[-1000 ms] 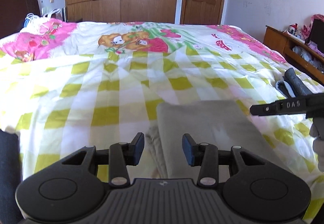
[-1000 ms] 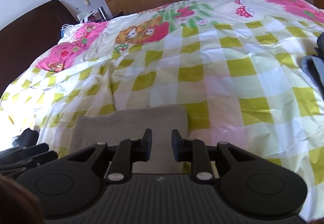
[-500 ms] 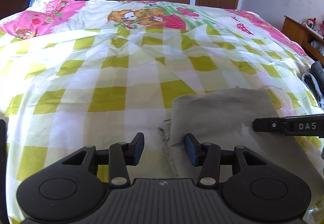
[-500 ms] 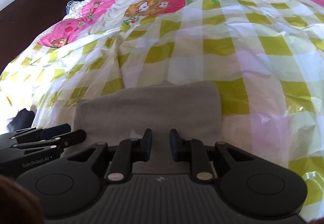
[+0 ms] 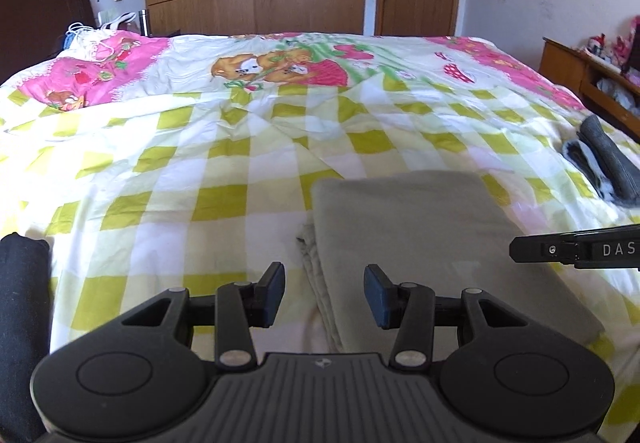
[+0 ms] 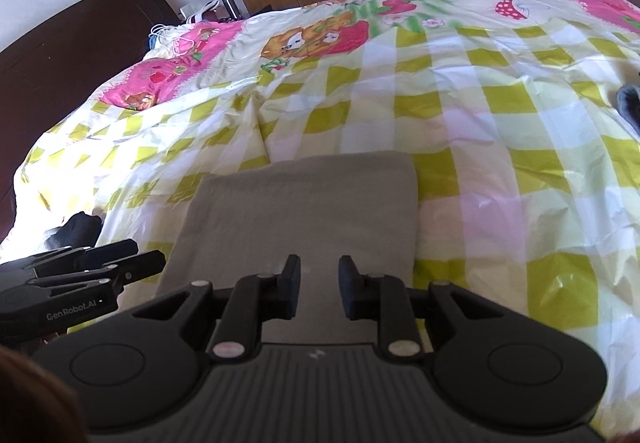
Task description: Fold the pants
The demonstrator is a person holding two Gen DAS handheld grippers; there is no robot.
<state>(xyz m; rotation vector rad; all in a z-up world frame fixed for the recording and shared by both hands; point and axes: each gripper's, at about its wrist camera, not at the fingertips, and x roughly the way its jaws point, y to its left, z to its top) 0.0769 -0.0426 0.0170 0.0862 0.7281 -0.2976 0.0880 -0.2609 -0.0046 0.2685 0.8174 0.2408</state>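
The grey-beige pants [image 5: 420, 235] lie folded into a flat rectangle on the checked bedspread [image 5: 200, 163]. My left gripper [image 5: 324, 275] hovers open over their left edge, where the stacked layers show between its fingers, untouched. In the right wrist view the pants [image 6: 304, 211] sit straight ahead. My right gripper [image 6: 319, 271] hangs above their near part, its jaws a narrow gap apart and opening slightly, with nothing pinched. The right gripper's tip [image 5: 516, 249] reaches in over the pants' right side. The left gripper [image 6: 140, 263] sits at the pants' left edge.
A dark grey folded garment [image 5: 604, 167] lies near the bed's right side. Black cloth [image 5: 20, 303] rests at the near left edge. A wooden shelf [image 5: 580, 75] stands to the right, a dark headboard [image 6: 60, 63] to the left, and wardrobe doors behind.
Half a second ago both grippers were pushed further forward over the bed; they have drawn back to about where they started. The folded pants lie as before.
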